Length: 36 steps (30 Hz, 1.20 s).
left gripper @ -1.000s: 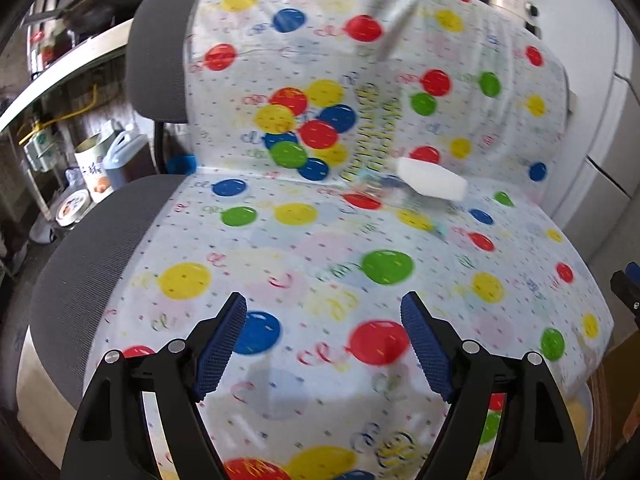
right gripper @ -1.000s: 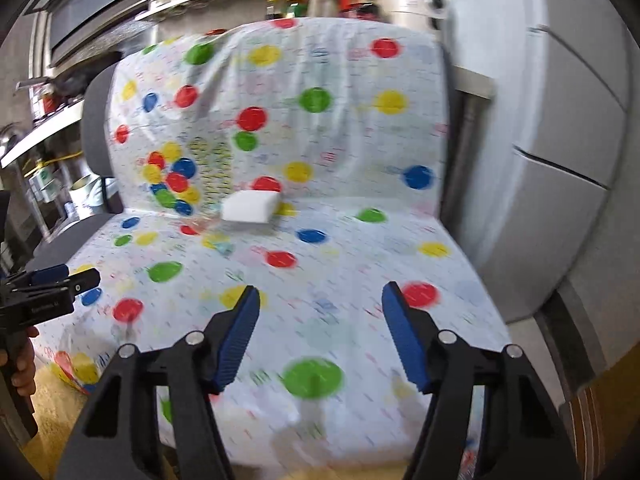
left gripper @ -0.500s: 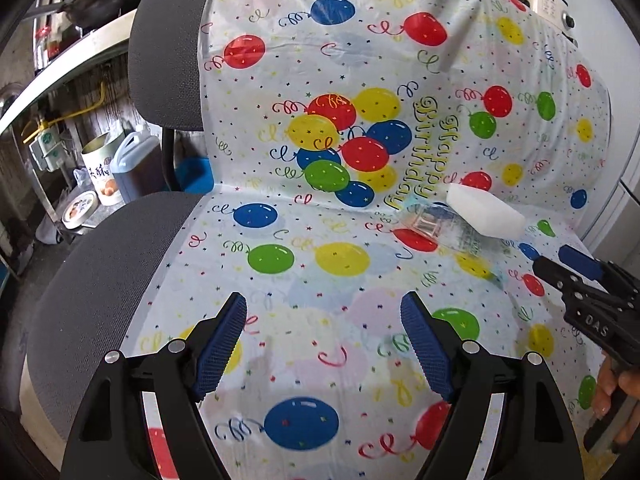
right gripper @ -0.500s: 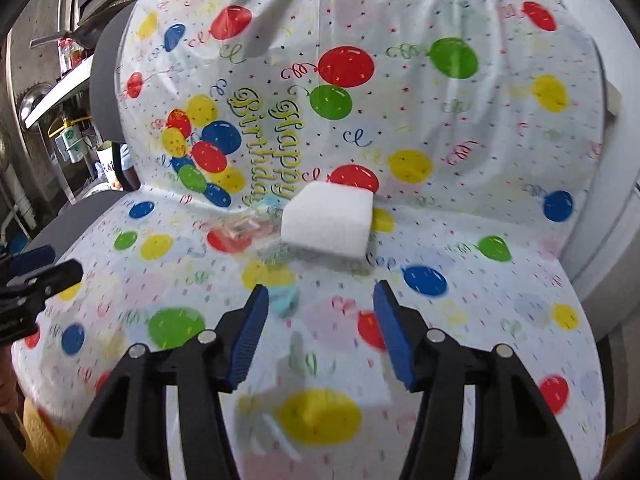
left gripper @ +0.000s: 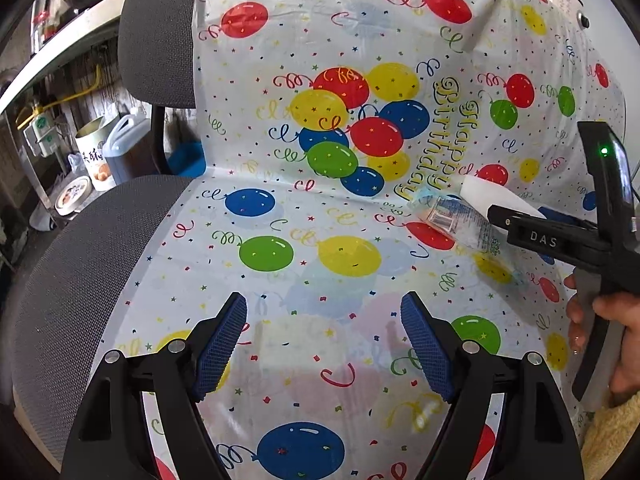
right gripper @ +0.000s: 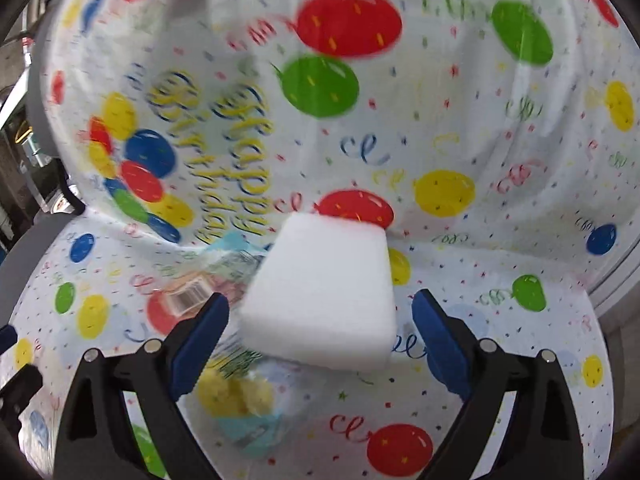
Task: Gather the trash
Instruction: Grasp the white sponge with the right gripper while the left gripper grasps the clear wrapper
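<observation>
- While hovering over the balloon-print sheet (left gripper: 304, 240) on the office chair (left gripper: 80, 248), left gripper (left gripper: 324, 344) spread wide, blue pads (left gripper: 222, 344) apart, nothing between them.
- Over at the chair's seat-back crease: white foam block (right gripper: 324, 292) lying on the sheet, sitting between the right gripper's (right gripper: 320, 332) spread fingers but not touched by either pad; released, gripping nothing.
- Just left of the block, tucked partly under it: clear plastic wrapper (right gripper: 200, 292) with a barcode label, flat on the sheet.
- From the left wrist view: same block (left gripper: 492, 196) and wrapper (left gripper: 456, 220) near the crease, right gripper (left gripper: 560, 236) reaching in beside them, a hand (left gripper: 608, 332) on its handle.
- "Happy Birthday" lettering (left gripper: 440, 140) on the chair's backrest, directly above the wrapper.
- Beyond the chair's left edge: a tin can (left gripper: 94, 156) and a blue jug (left gripper: 128, 148) side by side on the floor, under a shelf (left gripper: 60, 56).
- Right wrist view blurred; fine print on the wrapper unreadable.
</observation>
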Motion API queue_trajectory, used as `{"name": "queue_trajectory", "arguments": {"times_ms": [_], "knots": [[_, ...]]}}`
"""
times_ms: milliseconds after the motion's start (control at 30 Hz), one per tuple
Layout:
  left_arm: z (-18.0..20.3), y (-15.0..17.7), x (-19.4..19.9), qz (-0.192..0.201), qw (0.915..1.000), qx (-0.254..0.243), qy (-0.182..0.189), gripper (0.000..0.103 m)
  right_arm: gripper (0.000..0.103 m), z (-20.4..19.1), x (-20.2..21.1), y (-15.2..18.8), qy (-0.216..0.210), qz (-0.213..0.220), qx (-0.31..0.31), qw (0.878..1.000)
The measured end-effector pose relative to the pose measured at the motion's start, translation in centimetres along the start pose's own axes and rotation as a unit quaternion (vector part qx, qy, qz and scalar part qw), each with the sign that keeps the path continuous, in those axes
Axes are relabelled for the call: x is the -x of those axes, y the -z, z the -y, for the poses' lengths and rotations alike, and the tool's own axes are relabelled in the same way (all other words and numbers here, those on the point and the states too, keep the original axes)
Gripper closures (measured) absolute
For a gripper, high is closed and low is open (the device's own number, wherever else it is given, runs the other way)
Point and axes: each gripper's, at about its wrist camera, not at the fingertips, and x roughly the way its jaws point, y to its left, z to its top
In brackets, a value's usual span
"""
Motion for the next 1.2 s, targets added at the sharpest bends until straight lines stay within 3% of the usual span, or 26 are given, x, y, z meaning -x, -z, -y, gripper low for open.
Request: {"name": "queue_trajectory", "arguments": {"times_ms": [67,333,533,767,833,867,933,1033,1200], "knots": [[-0.1,0.1,0.0,-0.001,1.0,0.001,-0.002,0.023,0.036,0.6,-0.1,0.6,-0.013,-0.021,-0.016,1.0],[-0.3,0.6,1.1,0.0,0.9999,0.01,0.004,0.023,0.037,-0.5,5.1,4.8,-0.05,-0.058,0.022,0.997],[0.6,2.6,2.7,-0.008,0.9998,-0.004,0.015,0.023,0.036,-2.2,8.9,9.2,-0.072,-0.061,0.032,0.995],[0.0,4.8,4.4,-0.007,0.9997,-0.021,-0.012,0.024,0.036,-3.7,12.5,13.2,-0.119,-0.058,0.014,0.991],[-0.1,4.9,4.5,0.0,0.9993,-0.028,-0.027,0.024,0.036,-3.5,14.0,13.7,-0.108,-0.032,0.017,0.994],[-0.2,4.9,4.5,0.0,0.9986,-0.031,-0.043,0.025,0.036,-3.3,14.7,13.9,-0.082,-0.012,0.023,0.996],[-0.4,5.0,5.3,0.005,0.9987,-0.027,-0.042,0.025,0.036,-2.7,16.3,14.1,-0.025,0.034,0.035,0.998],[-0.6,5.7,7.2,0.012,0.9995,-0.026,-0.017,0.025,0.036,-1.3,18.1,14.6,-0.004,0.065,0.034,0.997],[1.0,8.1,8.6,-0.009,0.9974,-0.035,0.062,0.024,0.036,0.8,19.0,16.3,0.005,0.075,0.02,0.997]]}}
